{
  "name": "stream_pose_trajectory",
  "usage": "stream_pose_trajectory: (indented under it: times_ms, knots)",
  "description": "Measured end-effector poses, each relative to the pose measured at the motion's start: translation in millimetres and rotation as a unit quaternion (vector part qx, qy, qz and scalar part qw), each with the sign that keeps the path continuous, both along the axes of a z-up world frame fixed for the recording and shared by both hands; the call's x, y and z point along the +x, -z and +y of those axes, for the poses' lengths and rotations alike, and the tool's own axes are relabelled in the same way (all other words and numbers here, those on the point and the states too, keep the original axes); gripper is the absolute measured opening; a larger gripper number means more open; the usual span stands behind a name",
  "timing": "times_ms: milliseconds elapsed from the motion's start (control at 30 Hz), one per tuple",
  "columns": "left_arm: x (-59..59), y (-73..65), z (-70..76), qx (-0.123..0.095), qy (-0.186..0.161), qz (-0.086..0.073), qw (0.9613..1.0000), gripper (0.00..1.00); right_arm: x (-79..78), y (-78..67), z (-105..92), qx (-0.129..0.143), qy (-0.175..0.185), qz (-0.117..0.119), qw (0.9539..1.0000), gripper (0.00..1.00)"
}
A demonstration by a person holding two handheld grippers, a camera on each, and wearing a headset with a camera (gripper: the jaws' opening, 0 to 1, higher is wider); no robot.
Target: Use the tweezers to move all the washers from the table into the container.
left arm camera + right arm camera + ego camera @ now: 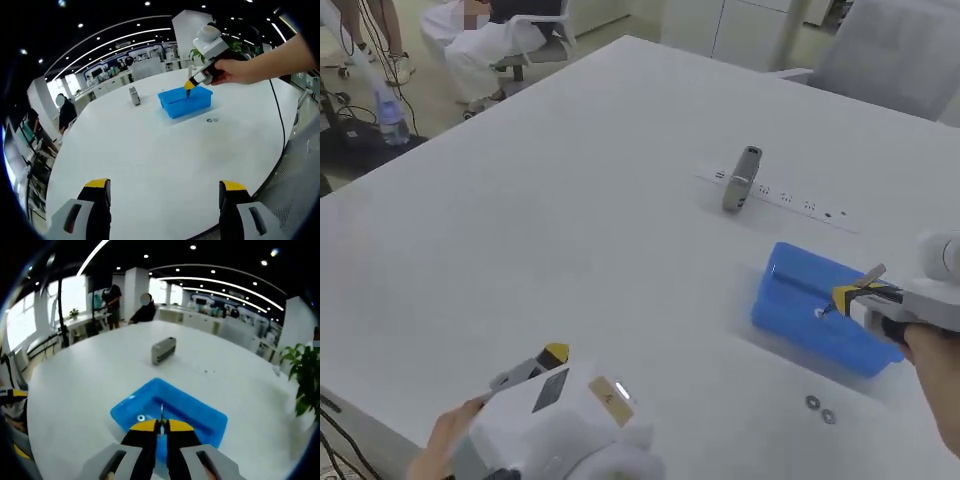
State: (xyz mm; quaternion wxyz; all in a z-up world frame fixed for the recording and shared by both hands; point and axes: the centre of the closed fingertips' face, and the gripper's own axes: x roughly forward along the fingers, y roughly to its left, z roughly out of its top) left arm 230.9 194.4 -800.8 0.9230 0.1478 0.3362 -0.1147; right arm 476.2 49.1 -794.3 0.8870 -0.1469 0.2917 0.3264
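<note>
Right gripper view: our right gripper [161, 427] pinches narrow on the tweezers [161, 412] above the blue container [200, 412], one washer [141, 417] inside. In the head view, two washers [812, 402] lie at its 6 o'clock. Our left gripper [165, 184] gapes wide.

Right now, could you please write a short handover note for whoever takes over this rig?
Left gripper: open, holds nothing, hovers low over the table.
Right gripper: shut on the tweezers, with their tips pointing down into the blue container. Whether the tips hold a washer cannot be told.
Done: one washer lies in the container.
Left: two washers lie side by side on the table, just outside the container on the person's side. Pick each up with the tweezers and drop it in.
</note>
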Motion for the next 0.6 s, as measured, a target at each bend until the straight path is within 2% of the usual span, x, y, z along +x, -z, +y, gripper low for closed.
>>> stream_pose_trajectory:
  times_ms: [333,600]
  knots:
    - [-0.1,1.0,0.2,0.002,0.000,0.003,1.0000,0.91,1.2,22.6,-1.0,-0.024,-0.008,0.024,0.9994,0.03]
    - [-0.2,1.7,0.1,0.003,0.001,0.004,1.0000,0.91,-0.6,24.0,-1.4,-0.026,-0.009,0.028,0.9992,0.03]
